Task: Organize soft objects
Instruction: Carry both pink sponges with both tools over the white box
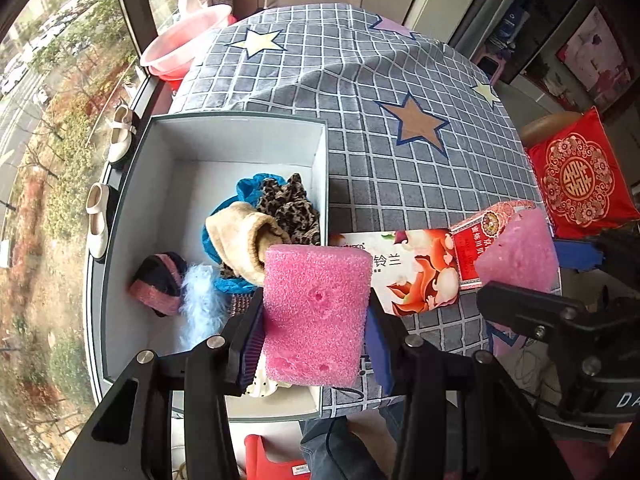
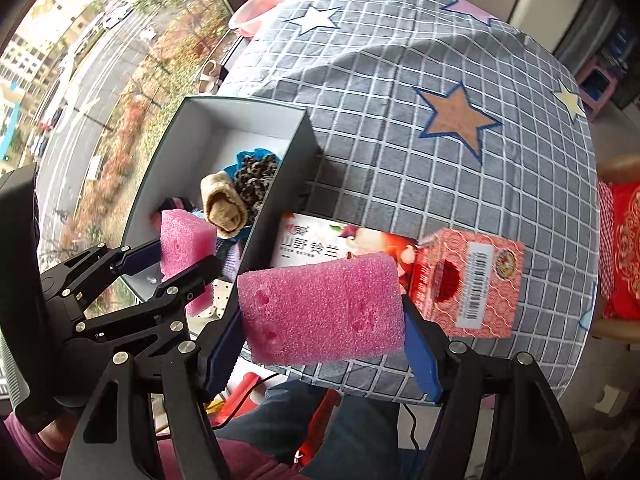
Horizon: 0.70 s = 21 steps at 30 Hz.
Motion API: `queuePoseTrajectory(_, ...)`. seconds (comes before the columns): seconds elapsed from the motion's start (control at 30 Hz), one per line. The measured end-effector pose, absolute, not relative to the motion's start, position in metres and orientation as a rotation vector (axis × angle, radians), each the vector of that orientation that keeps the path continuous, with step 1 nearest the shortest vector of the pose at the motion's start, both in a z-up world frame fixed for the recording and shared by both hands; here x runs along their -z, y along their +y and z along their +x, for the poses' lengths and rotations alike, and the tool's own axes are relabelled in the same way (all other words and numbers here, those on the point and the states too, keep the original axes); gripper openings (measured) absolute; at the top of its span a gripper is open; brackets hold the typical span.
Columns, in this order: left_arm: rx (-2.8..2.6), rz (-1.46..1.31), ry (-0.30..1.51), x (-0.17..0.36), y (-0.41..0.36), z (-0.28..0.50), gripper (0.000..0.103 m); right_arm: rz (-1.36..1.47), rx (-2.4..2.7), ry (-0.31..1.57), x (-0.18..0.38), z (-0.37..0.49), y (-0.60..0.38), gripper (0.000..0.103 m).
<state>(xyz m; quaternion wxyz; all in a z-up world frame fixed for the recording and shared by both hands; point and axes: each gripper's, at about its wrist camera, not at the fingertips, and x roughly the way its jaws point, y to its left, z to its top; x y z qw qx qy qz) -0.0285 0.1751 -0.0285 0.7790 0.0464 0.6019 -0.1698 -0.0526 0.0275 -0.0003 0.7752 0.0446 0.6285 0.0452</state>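
**Both claws grasping pink sponges by the box**

Left claw [image 1: 316,340] nearest the lens: clamped on a pink sponge [image 1: 316,312], blue pads pressing both sides. Sponge upright, held over the near right wall of the grey box [image 1: 248,120], partly above the surface edge.

Right claw [image 2: 320,320]: clamped on a second pink sponge [image 2: 324,312], long side across the jaws, slightly tilted. It hangs above the near edge of the surface [image 2: 400,100], in front of a flat printed carton [image 2: 312,244] and a red carton [image 2: 468,284], both lying on the checked cloth just right of the box.

Box is open, sits at the left edge of the surface by the window. Inside: beige sock [image 1: 244,236], leopard-print fabric [image 1: 288,204], blue fabric [image 1: 250,188], striped pink-and-dark sock [image 1: 160,280], pale blue fluffy piece [image 1: 202,304]. All bunched toward the near right part; far left of the box floor is bare.

Person's legs visible below the surface edge.
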Motion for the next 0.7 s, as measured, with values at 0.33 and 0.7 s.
queuePoseTrajectory(0.33,0.283,0.019,1.312,0.035,0.207,-0.030,0.049,-0.004,-0.173,1.368,-0.001,-0.038,0.064,0.073)
queuePoseTrajectory(0.7,0.185,-0.038,1.329,0.042,0.239,-0.033,0.049,-0.052,-0.234,1.380,0.003,-0.027,0.089,0.073)
